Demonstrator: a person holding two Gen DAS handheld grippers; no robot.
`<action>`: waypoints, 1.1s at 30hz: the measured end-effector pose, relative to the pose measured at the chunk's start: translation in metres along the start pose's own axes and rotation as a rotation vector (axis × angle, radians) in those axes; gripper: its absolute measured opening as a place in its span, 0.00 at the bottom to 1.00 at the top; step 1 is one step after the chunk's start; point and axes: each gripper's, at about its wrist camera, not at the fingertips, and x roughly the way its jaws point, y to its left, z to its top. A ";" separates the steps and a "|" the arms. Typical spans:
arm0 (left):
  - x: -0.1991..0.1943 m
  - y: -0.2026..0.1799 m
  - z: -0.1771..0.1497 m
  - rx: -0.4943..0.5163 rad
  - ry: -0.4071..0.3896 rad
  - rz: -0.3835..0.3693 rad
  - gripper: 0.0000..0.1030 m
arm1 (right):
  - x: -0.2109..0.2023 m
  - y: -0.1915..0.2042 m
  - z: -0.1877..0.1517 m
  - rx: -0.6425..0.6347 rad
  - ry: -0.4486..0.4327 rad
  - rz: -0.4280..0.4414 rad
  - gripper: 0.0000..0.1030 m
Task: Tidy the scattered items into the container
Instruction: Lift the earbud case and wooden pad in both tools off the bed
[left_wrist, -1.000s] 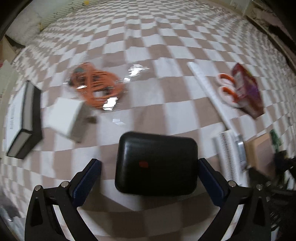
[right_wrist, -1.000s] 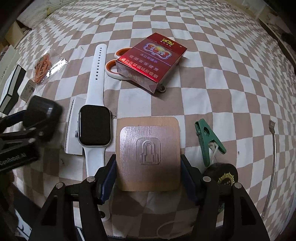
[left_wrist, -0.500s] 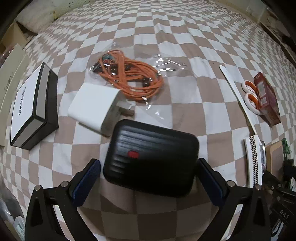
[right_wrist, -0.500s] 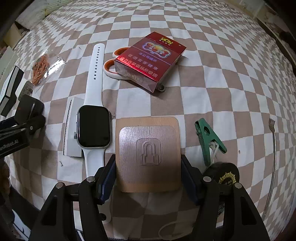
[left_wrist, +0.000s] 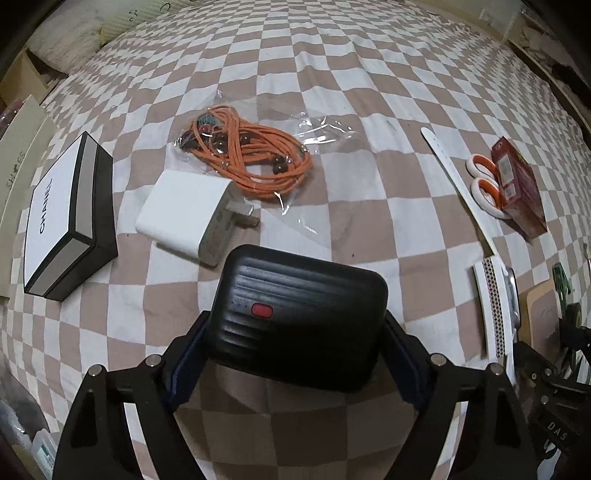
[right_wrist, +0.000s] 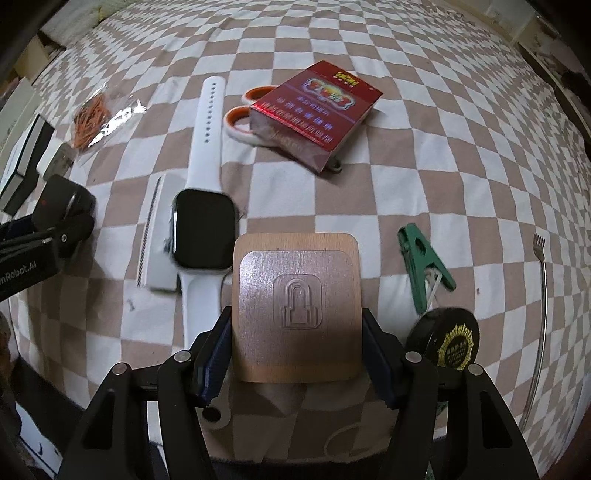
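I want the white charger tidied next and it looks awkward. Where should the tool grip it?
Grip the white charger across its two broad flat faces at mid-body, coming from above. It lies flat, prongs toward the orange cord, so stay clear of that end.

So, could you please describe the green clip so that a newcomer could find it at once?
Start at the wooden square between the right gripper fingers on the checked cloth. Just right of it lies the green clip, beyond the round black disc with a gold emblem. It is the only green item.
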 end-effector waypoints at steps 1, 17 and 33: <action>-0.001 0.000 -0.002 0.007 0.002 0.005 0.83 | 0.000 -0.002 -0.003 -0.001 -0.001 0.002 0.63; -0.015 0.031 -0.038 -0.068 0.053 -0.029 0.83 | -0.012 -0.027 -0.048 -0.023 0.019 -0.015 0.63; -0.079 0.056 -0.044 -0.078 -0.060 -0.134 0.27 | -0.077 0.000 -0.052 -0.020 -0.076 0.003 0.63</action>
